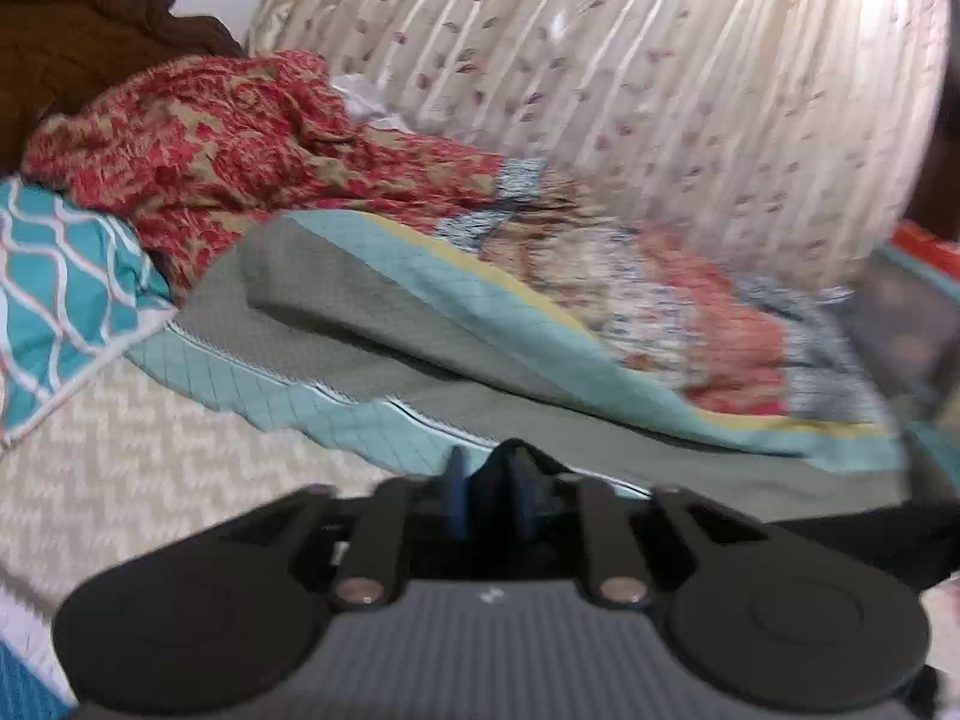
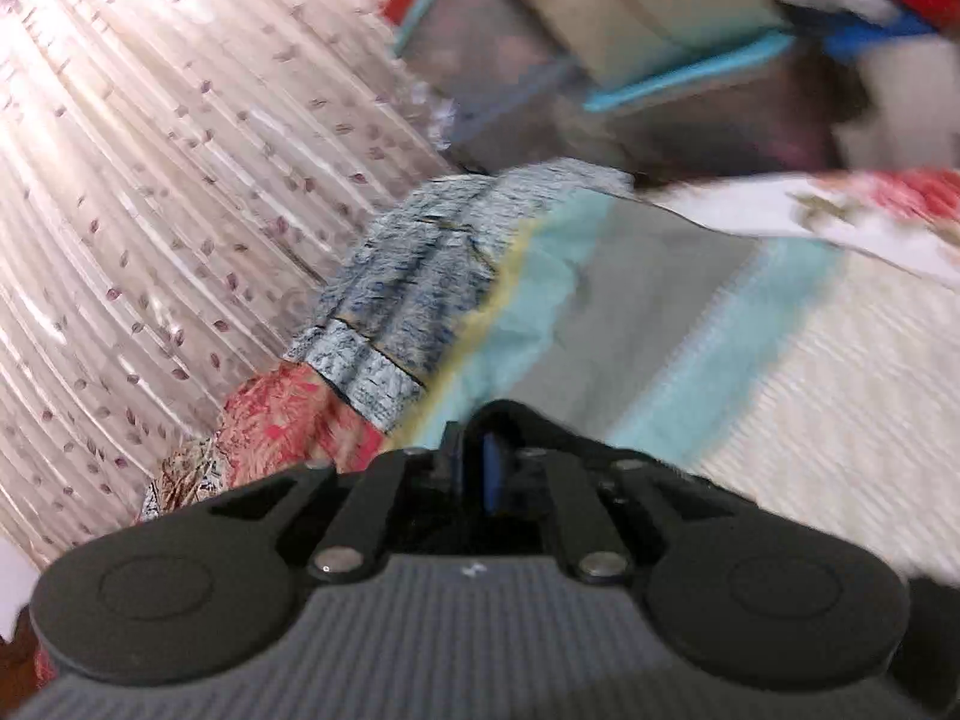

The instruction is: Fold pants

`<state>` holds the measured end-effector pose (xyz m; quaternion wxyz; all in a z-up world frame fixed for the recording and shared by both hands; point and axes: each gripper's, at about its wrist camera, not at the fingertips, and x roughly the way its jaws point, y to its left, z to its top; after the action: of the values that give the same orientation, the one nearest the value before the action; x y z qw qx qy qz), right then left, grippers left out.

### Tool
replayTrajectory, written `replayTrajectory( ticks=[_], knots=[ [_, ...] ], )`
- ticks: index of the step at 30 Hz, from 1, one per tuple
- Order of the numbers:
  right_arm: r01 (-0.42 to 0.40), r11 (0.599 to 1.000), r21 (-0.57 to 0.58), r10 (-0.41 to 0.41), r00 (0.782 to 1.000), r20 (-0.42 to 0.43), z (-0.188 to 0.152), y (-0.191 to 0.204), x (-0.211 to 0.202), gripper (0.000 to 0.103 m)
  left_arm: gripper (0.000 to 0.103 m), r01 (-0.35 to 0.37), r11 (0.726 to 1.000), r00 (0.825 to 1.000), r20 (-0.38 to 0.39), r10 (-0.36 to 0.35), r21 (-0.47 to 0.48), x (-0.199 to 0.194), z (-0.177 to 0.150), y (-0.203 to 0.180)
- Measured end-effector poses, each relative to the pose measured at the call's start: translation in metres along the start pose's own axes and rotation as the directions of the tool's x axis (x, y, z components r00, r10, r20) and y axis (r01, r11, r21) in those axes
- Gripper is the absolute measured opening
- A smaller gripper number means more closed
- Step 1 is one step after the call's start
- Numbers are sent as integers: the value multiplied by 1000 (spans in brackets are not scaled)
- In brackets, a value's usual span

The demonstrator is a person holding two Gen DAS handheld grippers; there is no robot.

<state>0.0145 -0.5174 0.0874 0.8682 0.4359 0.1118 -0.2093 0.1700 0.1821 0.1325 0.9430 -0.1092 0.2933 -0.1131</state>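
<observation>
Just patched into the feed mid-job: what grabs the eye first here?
The red patterned cloth heaped at the upper left of the left wrist view stands out first, beside a teal lattice pillow. A pale leaf-print curtain fills the background in both views. Across the middle lies a grey quilt with teal and yellow borders, and dark fabric peaks between the left tool fingers.

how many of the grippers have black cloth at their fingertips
2: the left gripper has black cloth bunched between its fingers; the right gripper has the cloth humped over its tips. Blur hides whether either pinches it.
</observation>
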Motion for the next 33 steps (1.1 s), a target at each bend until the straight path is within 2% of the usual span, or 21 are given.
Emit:
replayTrajectory(
  ticks=[1, 2, 3, 4, 7, 11, 14, 16, 18, 20, 23, 25, 26, 27, 28, 29, 30, 31, 32, 33],
  knots=[
    [15, 1000, -7, -15, 999, -28, 0, 4, 15, 45, 62, -37, 999, 998, -48, 37, 11, 22, -3, -7],
    [57, 998, 0, -57, 997, -53, -5, 4, 25, 60, 58, -67, 997, 992, -102, 69, 28, 43, -10, -12],
    [95, 995, 9, -95, 994, -53, -14, 3, 27, 59, 49, -81, 995, 985, -151, 88, 52, 59, -19, -17],
    [92, 996, 13, -91, 994, -57, -23, -1, 25, 59, 45, -90, 993, 976, -190, 102, 73, 69, -31, -20],
    [39, 999, -19, -41, 991, -126, -51, -26, 1, 58, 48, -48, 997, 973, -221, 62, 68, 59, -61, -15],
    [61, 992, -109, -72, 992, -106, -60, -76, -53, 58, 54, -62, 998, 980, -185, 67, 28, 5, -82, 22],
    [171, 977, -127, -178, 983, -43, -60, -121, -95, 59, 67, -101, 994, 980, -177, 91, -51, -38, -97, 62],
    [215, 974, -68, -218, 975, -40, -63, -153, -115, 59, 83, -118, 987, 973, -210, 93, -108, -59, -112, 83],
    [253, 967, -20, -253, 966, -59, -70, -179, -126, 59, 85, -123, 976, 966, -247, 76, -180, -73, -129, 100],
    [301, 954, 1, -299, 950, -84, -79, -191, -128, 59, 86, -103, 959, 962, -270, 29, -263, -79, -145, 109],
    [287, 957, 36, -281, 954, -107, -87, -196, -117, 59, 88, -57, 914, 954, -293, -69, -402, -76, -165, 116],
    [272, 961, 51, -265, 957, -118, -88, -194, -107, 58, 88, -41, 902, 944, -312, -106, -431, -66, -176, 109],
    [262, 964, 53, -254, 958, -132, -88, -190, -99, 56, 86, -55, 905, 944, -318, -91, -421, -60, -179, 105],
    [260, 964, 51, -250, 957, -147, -88, -187, -93, 39, 70, -69, 913, 944, -322, -71, -403, -55, -181, 98],
    [262, 964, 48, -250, 953, -170, -87, -183, -85, 18, 40, -73, 919, 944, -324, -61, -386, -50, -181, 93],
    [267, 963, 44, -253, 945, -208, -84, -180, -78, 8, 31, -57, 916, 939, -332, -85, -397, -46, -180, 92],
    [275, 960, 49, -260, 945, -200, -79, -174, -77, 8, 27, -53, 904, 940, -327, -98, -424, -47, -178, 91],
    [232, 971, 63, -221, 964, -148, -70, -166, -83, 8, 23, -43, 899, 949, -300, -100, -437, -54, -173, 90],
    [171, 981, 95, -165, 984, -70, -58, -161, -97, 8, 22, -32, 903, 958, -271, -94, -428, -63, -167, 88],
    [99, 985, 141, -101, 995, 6, -45, -159, -111, 8, 22, -22, 909, 967, -238, -86, -416, -75, -161, 86]
  ],
)
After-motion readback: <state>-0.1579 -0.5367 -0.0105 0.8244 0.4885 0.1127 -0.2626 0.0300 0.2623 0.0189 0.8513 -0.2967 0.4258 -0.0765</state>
